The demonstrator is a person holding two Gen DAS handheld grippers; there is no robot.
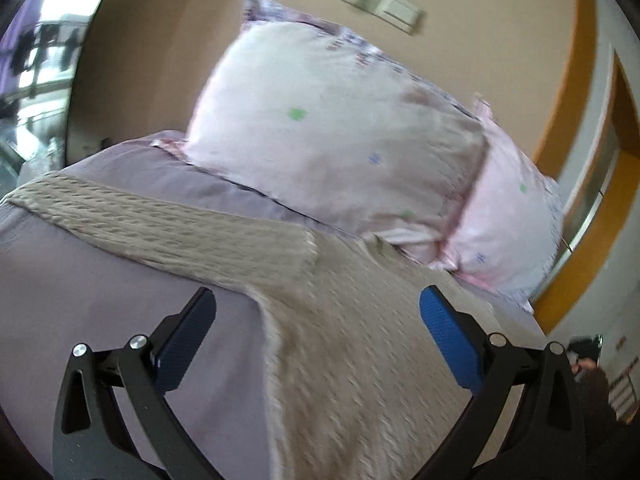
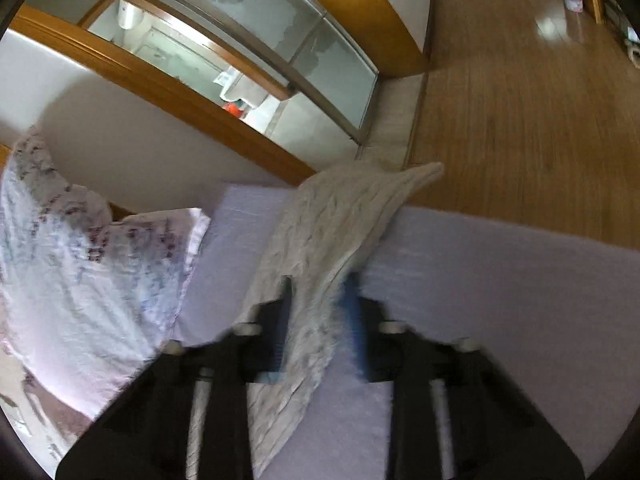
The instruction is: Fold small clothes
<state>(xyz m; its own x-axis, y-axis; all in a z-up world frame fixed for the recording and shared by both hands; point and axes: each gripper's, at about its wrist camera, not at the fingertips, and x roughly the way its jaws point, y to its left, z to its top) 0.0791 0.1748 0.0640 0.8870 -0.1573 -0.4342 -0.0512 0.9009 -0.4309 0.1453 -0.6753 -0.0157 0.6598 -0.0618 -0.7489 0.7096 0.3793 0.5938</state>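
Note:
A beige knitted garment [image 1: 340, 320] lies spread on the lilac bedsheet [image 1: 80, 272], one sleeve stretched out to the left. My left gripper [image 1: 318, 320] is open and empty, its blue pads on either side of the garment's body, just above it. In the right wrist view my right gripper [image 2: 320, 320] is shut on a fold of the same beige garment [image 2: 332, 216], which is lifted and drapes forward toward the bed's edge. The image there is blurred.
Two pink patterned pillows [image 1: 332, 132] lean against the beige wall at the head of the bed; one shows in the right wrist view [image 2: 72, 264]. Wooden floor [image 2: 520, 100] lies past the bed's edge. A wood-framed glass door [image 2: 280, 48] stands beyond.

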